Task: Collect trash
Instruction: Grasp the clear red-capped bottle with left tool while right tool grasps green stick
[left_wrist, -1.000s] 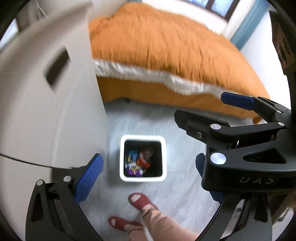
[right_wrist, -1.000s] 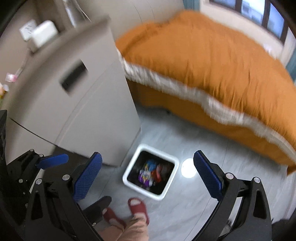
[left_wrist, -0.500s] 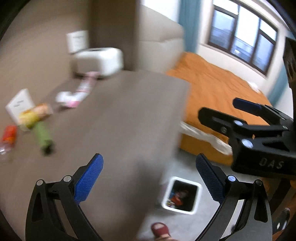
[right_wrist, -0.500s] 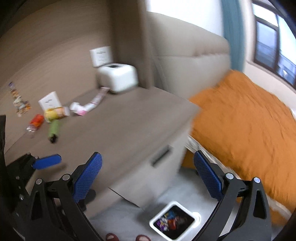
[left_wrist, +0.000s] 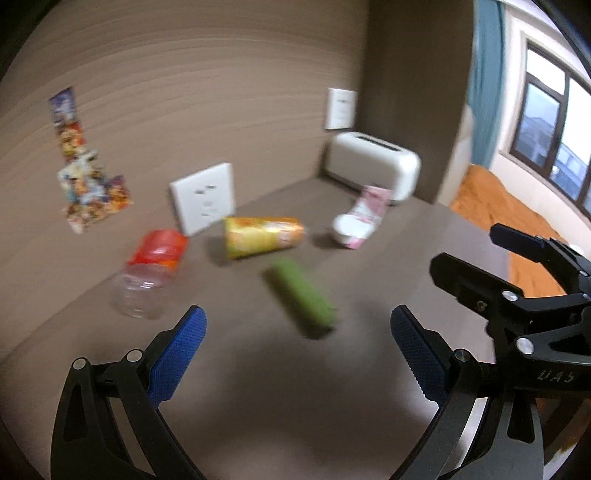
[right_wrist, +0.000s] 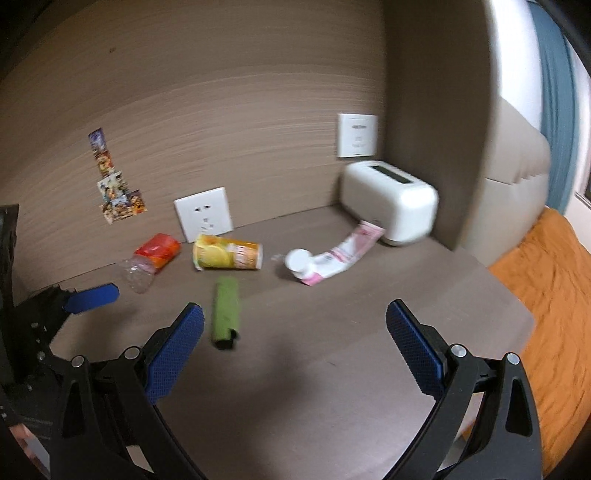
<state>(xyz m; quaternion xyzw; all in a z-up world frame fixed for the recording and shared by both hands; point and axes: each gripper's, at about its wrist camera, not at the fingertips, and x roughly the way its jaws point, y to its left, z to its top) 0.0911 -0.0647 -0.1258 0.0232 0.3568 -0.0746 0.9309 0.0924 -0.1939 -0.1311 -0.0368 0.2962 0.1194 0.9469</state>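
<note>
Your left gripper (left_wrist: 297, 334) and right gripper (right_wrist: 295, 332) have fingers apart, holding nothing. On the worktop (right_wrist: 332, 369) lie, left to right, bottle (right_wrist: 153, 260), yellow cup (right_wrist: 229, 256), green tube (right_wrist: 225, 314), pink packet (right_wrist: 332, 260). Only the right view shows the headboard (right_wrist: 517, 192); only the left, the window (left_wrist: 554, 136).

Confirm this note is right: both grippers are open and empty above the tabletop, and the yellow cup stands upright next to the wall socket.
Not quite. The yellow cup lies on its side on the tabletop by the wall socket, as the right wrist view shows clearly. The rest holds: the left gripper and the right gripper are both open and empty.
</note>
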